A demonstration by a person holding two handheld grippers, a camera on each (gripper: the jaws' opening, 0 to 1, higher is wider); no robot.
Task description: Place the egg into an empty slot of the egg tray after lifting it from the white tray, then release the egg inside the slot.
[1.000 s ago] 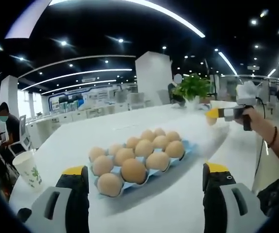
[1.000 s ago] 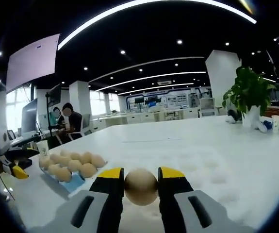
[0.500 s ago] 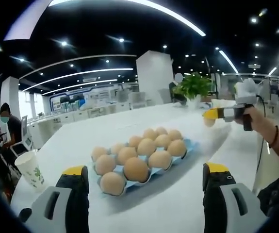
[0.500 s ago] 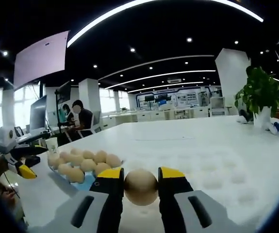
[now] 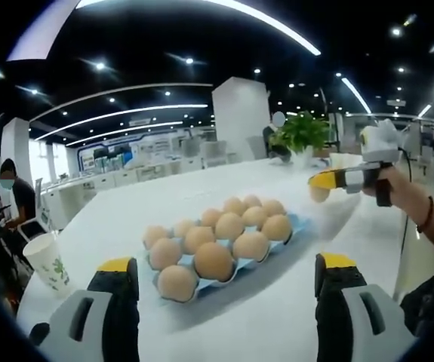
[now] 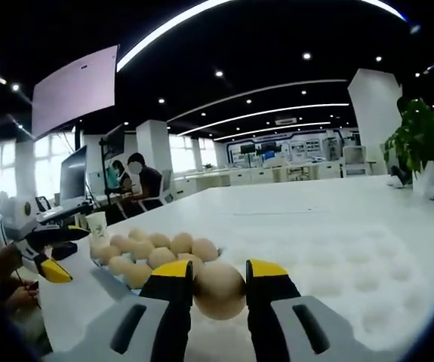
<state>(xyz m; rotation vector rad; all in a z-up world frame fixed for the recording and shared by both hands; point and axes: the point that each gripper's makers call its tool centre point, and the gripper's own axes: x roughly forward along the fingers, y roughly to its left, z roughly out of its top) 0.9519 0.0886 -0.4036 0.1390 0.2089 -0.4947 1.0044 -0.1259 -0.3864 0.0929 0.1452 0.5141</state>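
One egg (image 6: 219, 289) half-hidden between tool jaws.

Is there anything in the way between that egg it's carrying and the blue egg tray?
Nothing visible. The right gripper holds the egg above the white tray, and only bare white surface separates it from the egg tray, which already holds many eggs.

Both views are bright below and dark above: long ceiling light strips (image 5: 269, 26) and small spotlights glare against a black ceiling. The white table (image 6: 337, 226) looks washed out. Fisheye bending curves the edges; distant background is soft.
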